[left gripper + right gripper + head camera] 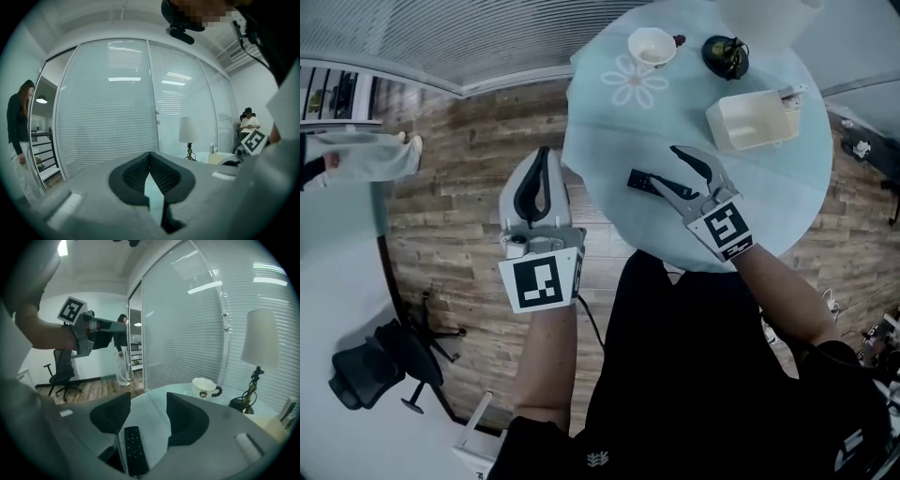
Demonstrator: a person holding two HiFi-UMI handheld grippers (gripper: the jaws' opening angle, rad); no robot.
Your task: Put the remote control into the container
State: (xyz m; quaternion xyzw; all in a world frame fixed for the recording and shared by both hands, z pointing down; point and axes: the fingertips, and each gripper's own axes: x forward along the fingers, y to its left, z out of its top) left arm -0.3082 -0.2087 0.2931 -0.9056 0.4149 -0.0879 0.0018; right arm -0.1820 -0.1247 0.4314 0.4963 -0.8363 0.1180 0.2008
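Our right hand-held gripper (664, 165), jaws apart, has the remote (135, 451) between them, near the desk (609, 131) edge. Our left hand-held gripper (542, 159), jaws together, hangs off the desk over open floor.

Cool, even indoor light; fisheye-warped dark edges, soft nearby blur.

The remote control (135, 452) is matt black plastic, the table (675, 122) smooth and faintly glossy, the floor (478, 159) grainy wood planks.

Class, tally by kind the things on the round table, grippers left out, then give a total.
Remote: 1
Cup: 1
Lamp: 1
Container: 1
White item at the container's end, kind unclear: 1
Total: 5
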